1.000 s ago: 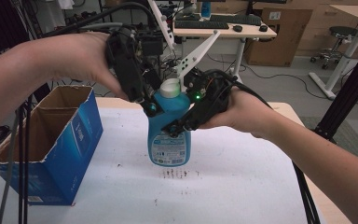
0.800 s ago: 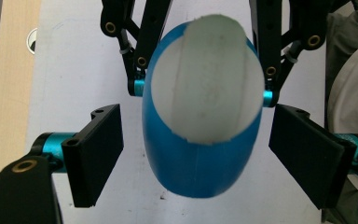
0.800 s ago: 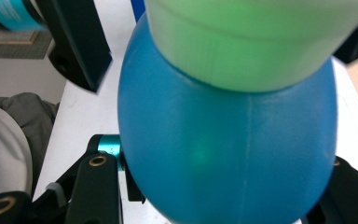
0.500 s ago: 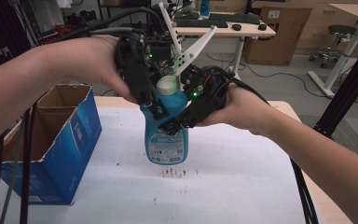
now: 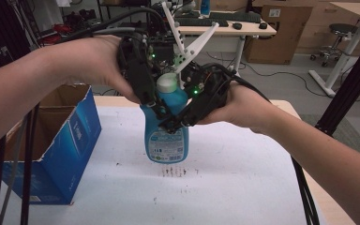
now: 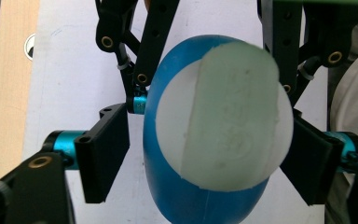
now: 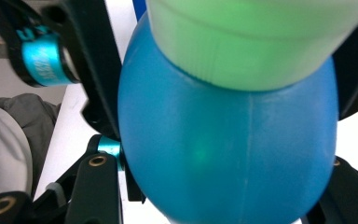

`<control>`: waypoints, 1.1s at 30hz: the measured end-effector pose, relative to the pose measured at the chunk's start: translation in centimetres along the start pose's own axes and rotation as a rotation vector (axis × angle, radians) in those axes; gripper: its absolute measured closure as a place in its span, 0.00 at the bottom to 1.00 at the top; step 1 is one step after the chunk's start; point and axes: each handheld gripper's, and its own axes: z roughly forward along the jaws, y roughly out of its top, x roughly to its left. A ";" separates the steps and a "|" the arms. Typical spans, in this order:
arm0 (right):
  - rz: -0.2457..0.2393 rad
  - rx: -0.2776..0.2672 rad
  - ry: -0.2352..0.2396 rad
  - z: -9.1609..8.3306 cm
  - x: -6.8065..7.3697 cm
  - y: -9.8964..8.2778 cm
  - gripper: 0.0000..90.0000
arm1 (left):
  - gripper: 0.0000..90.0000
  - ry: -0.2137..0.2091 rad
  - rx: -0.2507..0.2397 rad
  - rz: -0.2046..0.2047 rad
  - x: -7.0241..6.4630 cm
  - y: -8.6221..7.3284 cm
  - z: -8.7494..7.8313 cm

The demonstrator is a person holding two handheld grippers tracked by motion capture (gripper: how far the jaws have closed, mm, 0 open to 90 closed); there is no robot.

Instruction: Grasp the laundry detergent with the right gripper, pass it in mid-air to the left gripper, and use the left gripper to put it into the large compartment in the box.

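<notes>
We hold the blue bottle point(image 5: 166, 136) upright on the bench point(image 5: 243, 178), right gripper point(image 5: 180, 123) clamping its shoulder, while the left gripper's point(image 5: 157, 105) spread jaws, just closing in, have yet to grip the white cap point(image 5: 168, 83).

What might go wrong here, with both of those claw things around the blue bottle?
The right gripper clamps the blue bottle high on its rounded shoulder, so it might slip on that curve. The left gripper has just been closing around the bottle; its left pad looks short of touching, so an uneven squeeze may tilt the bottle. The white cap sits close to both.
</notes>
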 end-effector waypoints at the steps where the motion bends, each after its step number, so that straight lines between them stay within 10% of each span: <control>1: 0.011 0.004 0.001 -0.1 0.1 0.0 0.50 | 0.26 0.001 0.001 0.001 0.0 0.0 0.0; 33: -0.010 0.001 -0.007 0.2 0.1 0.1 0.50 | 0.32 0.002 -0.002 -0.015 0.0 -0.3 -0.1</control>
